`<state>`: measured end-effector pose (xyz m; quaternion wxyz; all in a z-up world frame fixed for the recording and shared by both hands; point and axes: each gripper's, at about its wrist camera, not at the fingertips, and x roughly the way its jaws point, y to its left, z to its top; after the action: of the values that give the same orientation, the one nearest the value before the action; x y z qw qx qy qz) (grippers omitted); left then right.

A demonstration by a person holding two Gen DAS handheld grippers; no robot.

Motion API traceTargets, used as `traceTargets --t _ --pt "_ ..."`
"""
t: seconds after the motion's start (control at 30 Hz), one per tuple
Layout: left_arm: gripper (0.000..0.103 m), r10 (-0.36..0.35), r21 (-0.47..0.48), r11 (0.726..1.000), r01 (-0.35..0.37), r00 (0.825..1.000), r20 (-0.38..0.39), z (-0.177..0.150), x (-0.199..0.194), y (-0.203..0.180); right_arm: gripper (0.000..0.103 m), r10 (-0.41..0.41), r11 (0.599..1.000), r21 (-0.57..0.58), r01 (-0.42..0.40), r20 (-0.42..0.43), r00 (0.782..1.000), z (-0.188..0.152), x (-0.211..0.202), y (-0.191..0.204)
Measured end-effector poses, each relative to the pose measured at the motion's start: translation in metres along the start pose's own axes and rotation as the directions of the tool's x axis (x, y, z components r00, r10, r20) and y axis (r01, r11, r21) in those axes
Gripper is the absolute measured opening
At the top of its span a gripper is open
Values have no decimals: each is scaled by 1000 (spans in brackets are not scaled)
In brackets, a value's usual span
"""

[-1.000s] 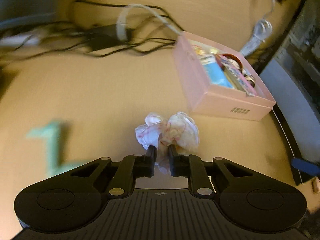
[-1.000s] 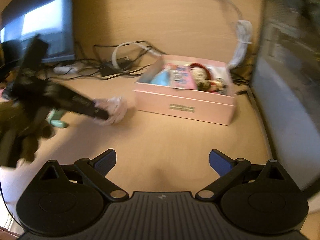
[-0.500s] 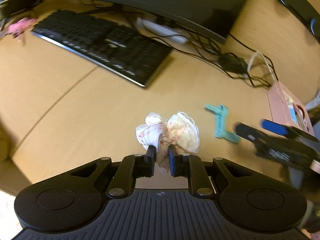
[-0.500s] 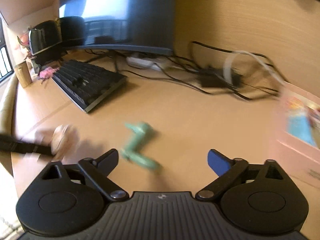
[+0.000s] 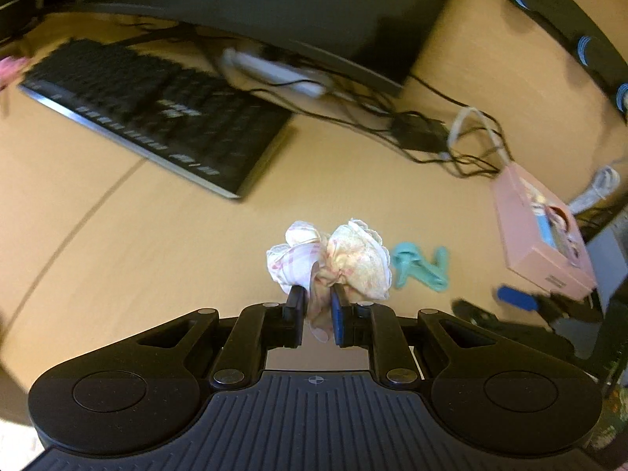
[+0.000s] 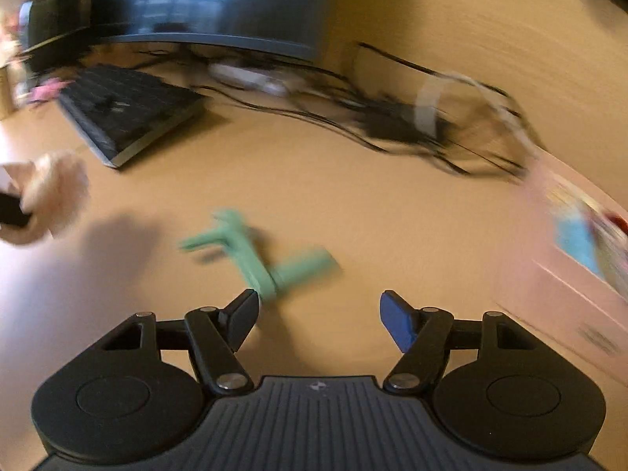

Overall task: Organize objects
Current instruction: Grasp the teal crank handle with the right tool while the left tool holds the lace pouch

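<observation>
So far the pink box (image 5: pixel 543 231) at the right edge of the left wrist view already holds several items, while two remain out. The left tool (image 5: pixel 317 314) is clenched on the frilly scrunchie (image 5: pixel 333 259) at frame centre, above the desk (image 5: pixel 117 235). The right tool (image 6: pixel 318 316) is closing, nothing gripped yet; the green clip (image 6: pixel 267 259) lies loose just ahead of it.

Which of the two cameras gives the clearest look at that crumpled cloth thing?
The left wrist view: the crumpled cloth sits sharp and centred, pinched between the left gripper fingers. The right wrist view shows only a blurred pale lump at its left edge.
</observation>
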<state>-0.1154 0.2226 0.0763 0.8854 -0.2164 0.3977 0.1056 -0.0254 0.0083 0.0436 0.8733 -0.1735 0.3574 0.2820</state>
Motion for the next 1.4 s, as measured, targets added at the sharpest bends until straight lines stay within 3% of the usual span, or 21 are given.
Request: traceTargets --t 0.17,0.27,0.53,0.63,0.83,0.97,1.13,1.4 --pt "17 -22 -6 1000 22 1000 -17 -8 19 -21 70 -8 991 135 14 -42 999 -31 -30 -41" --pt "17 -20 -11 1000 20 999 -30 -14 19 -27 81 11 988 157 -8 -20 1000 -37 -44 -42" --pt "17 53 -44 998 -53 999 -11 -26 -14 -6 83 130 965 219 -141 62 990 -8 -32 -20" --pt "17 93 -75 993 -93 996 0 -31 -29 14 86 176 939 288 -189 69 982 7 -18 -14" --pt "17 179 -72 982 -177 984 22 -31 -53 48 88 193 851 491 -188 40 980 29 28 -6" --pt "17 180 -23 983 -180 983 28 -27 -58 58 87 123 883 450 -132 49 991 42 42 16" --pt "17 145 50 988 -148 988 56 -19 -51 59 64 93 951 288 -111 77 993 41 42 47" --pt "17 18 130 991 -19 1000 6 -10 -24 34 64 73 986 146 -83 73 995 9 6 49"
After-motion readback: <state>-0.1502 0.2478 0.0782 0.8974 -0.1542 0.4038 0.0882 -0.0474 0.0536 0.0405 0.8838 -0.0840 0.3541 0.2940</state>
